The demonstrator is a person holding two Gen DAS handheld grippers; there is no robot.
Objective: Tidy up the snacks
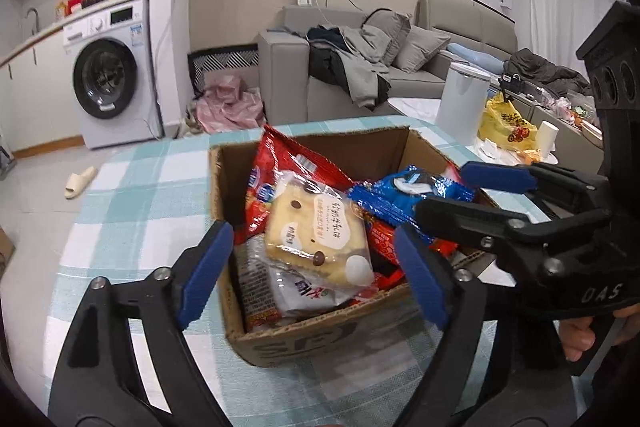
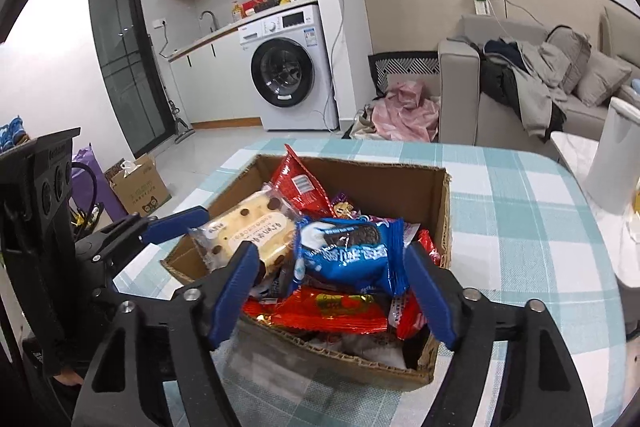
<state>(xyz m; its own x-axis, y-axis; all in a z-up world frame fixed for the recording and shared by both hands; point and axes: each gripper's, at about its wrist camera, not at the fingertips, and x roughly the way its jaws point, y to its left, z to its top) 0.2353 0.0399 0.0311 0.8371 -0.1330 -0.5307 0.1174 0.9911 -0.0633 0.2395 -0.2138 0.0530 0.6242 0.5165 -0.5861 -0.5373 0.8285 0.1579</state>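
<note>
Snacks fill the open cardboard box (image 1: 248, 341) that sits on the checked blue-and-white tablecloth (image 1: 132, 195) just ahead of both my grippers. My left gripper (image 1: 316, 267) hangs over the near edge of the box with its blue pads spread wide, one to either side of the pale cake packet (image 1: 316, 231) that lies on top of the pile; neither pad presses on it. Beyond that packet, farther from my left gripper, a red snack bag (image 1: 280, 167) stands tilted against the far wall of the box.

My right gripper (image 2: 332, 291) is likewise spread apart, its pads flanking the blue sandwich-cookie packet (image 2: 348, 251) without clamping it. That blue packet rests on the heap directly between and just past my right fingertips, with a red wrapper (image 2: 320, 311) beneath it on the near side. To its left, from my right gripper's view, lies the same pale cake packet (image 2: 248, 231), and past that my left gripper's (image 2: 192, 231) blue fingers (image 2: 176, 225) reach in over the box's left wall. In the left wrist view my right gripper (image 1: 468, 195) comes in from the right side, its fingers (image 1: 496, 177) near the blue packet (image 1: 408, 191).
</note>
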